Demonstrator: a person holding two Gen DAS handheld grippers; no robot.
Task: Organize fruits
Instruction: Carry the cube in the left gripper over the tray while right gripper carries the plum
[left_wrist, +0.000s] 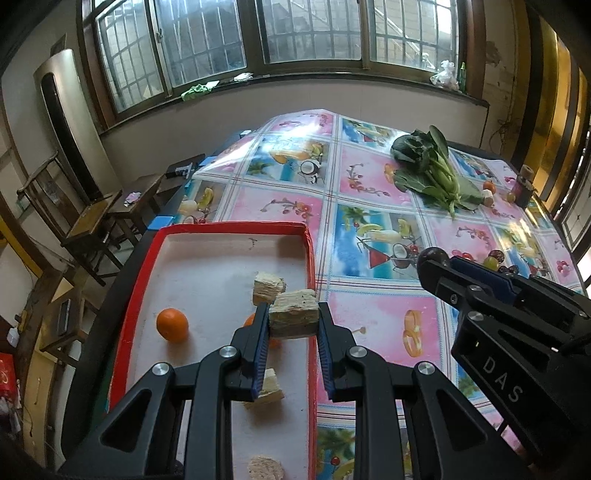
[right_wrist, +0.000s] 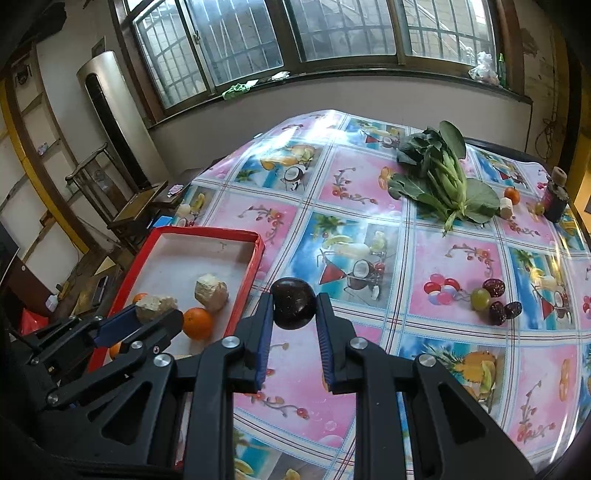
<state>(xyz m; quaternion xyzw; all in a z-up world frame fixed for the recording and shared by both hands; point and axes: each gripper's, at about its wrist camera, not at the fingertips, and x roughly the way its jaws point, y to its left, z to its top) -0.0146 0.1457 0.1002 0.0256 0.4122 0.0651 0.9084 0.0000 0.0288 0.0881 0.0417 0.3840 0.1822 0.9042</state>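
I held both grippers pitched downward over the table (right_wrist: 424, 258), its cloth printed with fruit pictures. My left gripper (left_wrist: 293, 325) hung over the red-rimmed tray (left_wrist: 236, 226), which lay below and ahead of its fingers, and my right gripper (right_wrist: 294, 314) hung over the cloth just right of the tray's near corner. Seen from the left wrist, the right gripper came in from the right, its fingers aimed toward the tray.

The left jaws were clamped on a pale layered chunk (left_wrist: 294, 314), tan and cream in bands with a rough cut face. It was blocky, its longer side running across from one pad to the other, the flat faces pressed by the blue pads. The right jaws were clamped on a dark round fruit (right_wrist: 294, 302), glossy and nearly black, with no clear long axis, held at the fingertips.

Beyond the left fingertips another layered chunk (left_wrist: 269, 286) sat in the tray. To their left lay an orange (left_wrist: 172, 325), and a second chunk (left_wrist: 271, 387) lay under the left finger.

Far ahead and right of my right gripper lay a bunch of leafy greens (right_wrist: 443, 177), stems toward me. Nearer on the right sat a green grape (right_wrist: 480, 298) among dark red dates (right_wrist: 494, 287).
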